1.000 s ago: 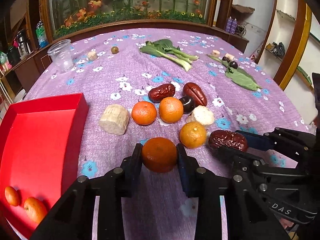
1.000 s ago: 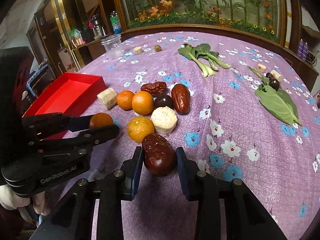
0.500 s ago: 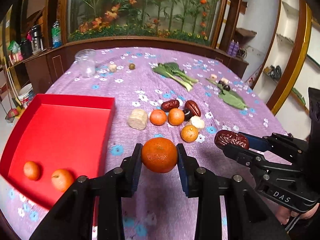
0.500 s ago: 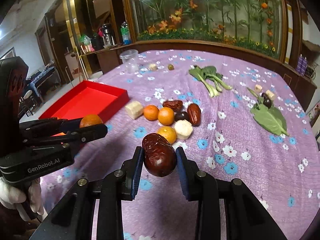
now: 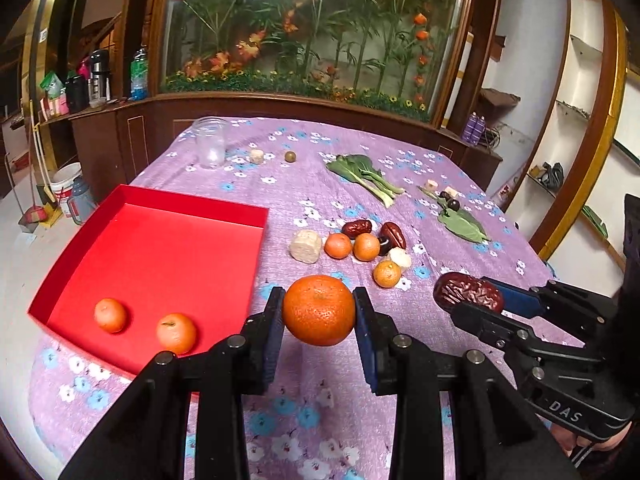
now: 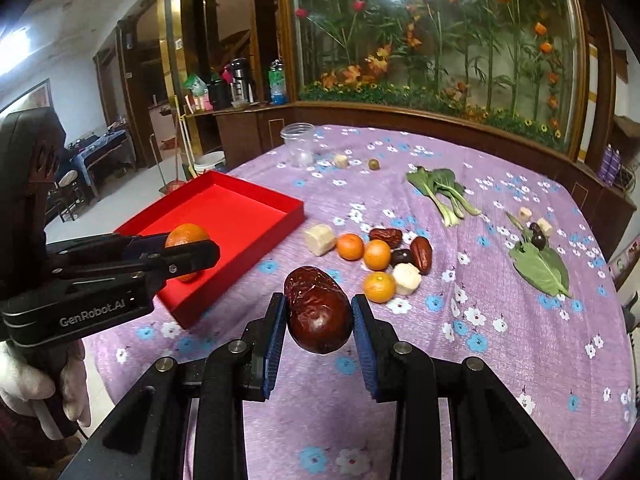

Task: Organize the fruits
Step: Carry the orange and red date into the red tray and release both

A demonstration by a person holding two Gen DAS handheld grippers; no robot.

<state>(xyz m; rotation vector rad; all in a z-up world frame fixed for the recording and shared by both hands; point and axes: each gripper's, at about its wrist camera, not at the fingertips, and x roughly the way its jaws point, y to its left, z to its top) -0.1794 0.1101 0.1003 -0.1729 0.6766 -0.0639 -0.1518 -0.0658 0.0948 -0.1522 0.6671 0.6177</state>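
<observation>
**Both fruits lifted clear, heading for the red tray**

Now that both tongs have risen off the worktop (image 5: 304, 200), each carries its fruit in the air, where a second ago they were down among the pile. The left tongs (image 5: 319, 312) are closed narrowly on a mandarin (image 5: 319, 310), pads pressed to its two sides. The right tongs (image 6: 319, 312) grip a red date (image 6: 318, 308) the same way, lengthwise between the pads.

From the left wrist view the scene has widened: the red tray (image 5: 192, 200) lies whole at the left, with two mandarins (image 5: 110, 315) already resting near its near edge. The held mandarin hangs just right of the tray's right wall, not yet over the red floor. From the right wrist view the left tongs appear to overlap the tray, though the fisheye angle makes it hard to say whether the fruit is truly above it.

The remaining cluster (image 5: 366, 246) sits farther back at centre: three mandarins, two dates, a dark plum-like fruit and two pale cut chunks. Bok choy (image 5: 366, 174) and a broad leaf (image 5: 462, 224) lie beyond to the right, and a clear jar (image 5: 211, 142) stands at the far left.

My reading is that the pick-up is done for both hands and transport has begun, with release into the tray to follow. Whether the date belongs beside the mandarins is unclear.
</observation>
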